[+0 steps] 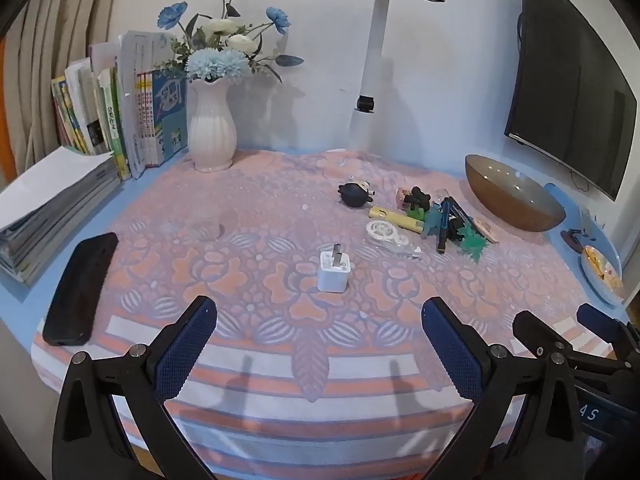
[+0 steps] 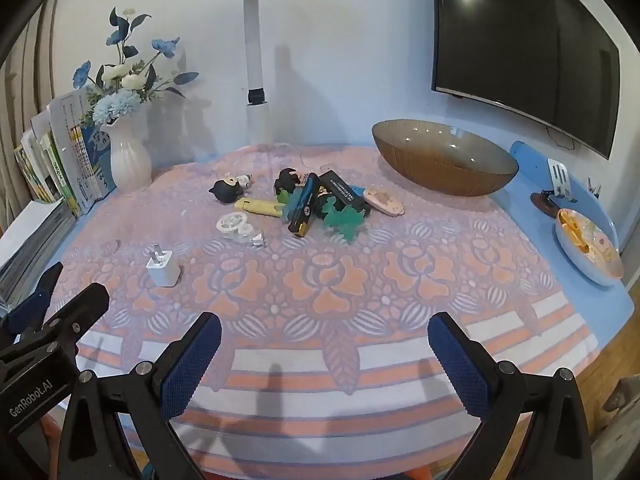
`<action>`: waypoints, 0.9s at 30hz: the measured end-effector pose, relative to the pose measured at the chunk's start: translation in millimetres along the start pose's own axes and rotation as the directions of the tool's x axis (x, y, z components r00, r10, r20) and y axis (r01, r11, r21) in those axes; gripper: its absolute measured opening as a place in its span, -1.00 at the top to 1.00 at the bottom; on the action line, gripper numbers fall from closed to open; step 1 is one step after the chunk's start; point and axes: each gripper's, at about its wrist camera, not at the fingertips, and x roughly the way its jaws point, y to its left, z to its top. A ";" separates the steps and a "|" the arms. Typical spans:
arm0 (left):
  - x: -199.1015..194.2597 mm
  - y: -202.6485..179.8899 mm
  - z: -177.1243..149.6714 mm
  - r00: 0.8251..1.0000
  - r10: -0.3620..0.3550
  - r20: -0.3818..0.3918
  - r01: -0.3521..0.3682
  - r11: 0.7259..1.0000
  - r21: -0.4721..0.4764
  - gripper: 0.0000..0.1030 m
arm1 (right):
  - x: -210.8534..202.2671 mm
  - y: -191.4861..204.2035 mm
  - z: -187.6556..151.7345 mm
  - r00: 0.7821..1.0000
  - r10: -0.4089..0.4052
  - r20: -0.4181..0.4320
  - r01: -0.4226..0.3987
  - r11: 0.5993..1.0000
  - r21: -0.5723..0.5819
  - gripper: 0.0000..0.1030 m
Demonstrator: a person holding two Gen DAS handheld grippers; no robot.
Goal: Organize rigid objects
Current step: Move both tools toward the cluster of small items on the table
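Observation:
A white charger plug [image 1: 333, 271] stands on the flowered cloth just ahead of my open, empty left gripper [image 1: 318, 316]; it shows at left in the right wrist view [image 2: 163, 268]. Behind lies a pile: a black round toy [image 2: 227, 190], a yellow lighter [image 2: 260, 207], a clear tape dispenser [image 2: 239, 230], dark boxes [image 2: 305, 210], a green figure [image 2: 344, 220] and a pink case [image 2: 386, 201]. A brown glass bowl [image 2: 444, 158] sits empty at the back right. My right gripper [image 2: 324, 340] is open and empty near the front edge.
A white vase with blue flowers [image 1: 211, 134], upright books [image 1: 120, 108] and a paper stack [image 1: 52, 200] stand at the back left. A black phone [image 1: 80, 288] lies at left. A lamp post [image 1: 372, 80], a wall screen [image 2: 524, 40] and a snack dish [image 2: 588, 246] are at back and right.

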 end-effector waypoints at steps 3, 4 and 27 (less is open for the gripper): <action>-3.4 -0.1 -1.9 1.000 0.006 0.016 -0.006 1.000 0.012 -0.98 | -1.1 3.1 0.5 1.000 -0.010 -0.003 0.010 1.000 0.001 -1.00; -4.7 0.6 -2.4 1.000 0.006 0.019 -0.006 1.000 0.013 -0.98 | -0.8 3.8 0.6 1.000 -0.011 -0.003 0.011 1.000 0.002 -1.00; 8.8 -3.1 -0.4 0.999 -0.034 -0.030 0.034 0.999 -0.006 -0.98 | 7.7 -4.2 -0.6 1.000 -0.010 -0.023 0.010 1.000 0.023 -1.00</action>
